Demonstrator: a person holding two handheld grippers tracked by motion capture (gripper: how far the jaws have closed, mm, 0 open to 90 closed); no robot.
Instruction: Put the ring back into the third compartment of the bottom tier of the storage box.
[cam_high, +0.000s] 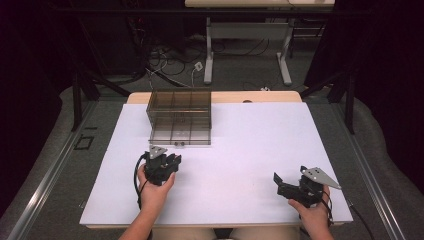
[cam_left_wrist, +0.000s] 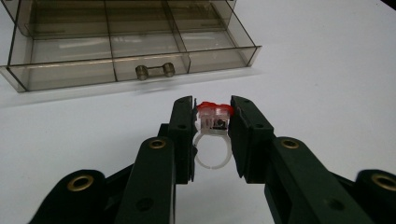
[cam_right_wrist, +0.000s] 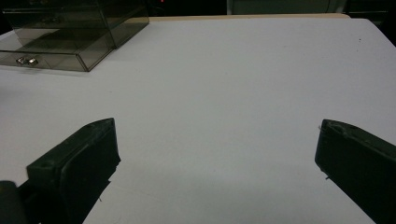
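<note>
The table (cam_high: 260, 150) carries a white top surface that spans most of the high view, with a strip of wood edge visible at its far side. Toward the far left of this surface stands the drawer box (cam_high: 180, 116), a smoke-tinted transparent unit divided into compartments. Its drawer (cam_left_wrist: 126, 56) is pulled out toward the person; three front compartments are visible, and a small metal handle (cam_left_wrist: 155, 71) sits at the middle of the drawer front.

The left gripper (cam_high: 169, 162) is held just in front of the drawer, jaws pointing toward it, with the person's hand wrapped around its body. In the left gripper view the two black jaws stand narrow, clamped on the toy ring (cam_left_wrist: 214, 128). The ring has a white plastic band and a red top; the pads press on either side of its head, with the band hanging below between the jaws, above the white surface.

The right gripper (cam_high: 284, 184) rests near the front right corner of the table, well apart from the box. Its jaws are spread wide, with bare tabletop between them
</note>
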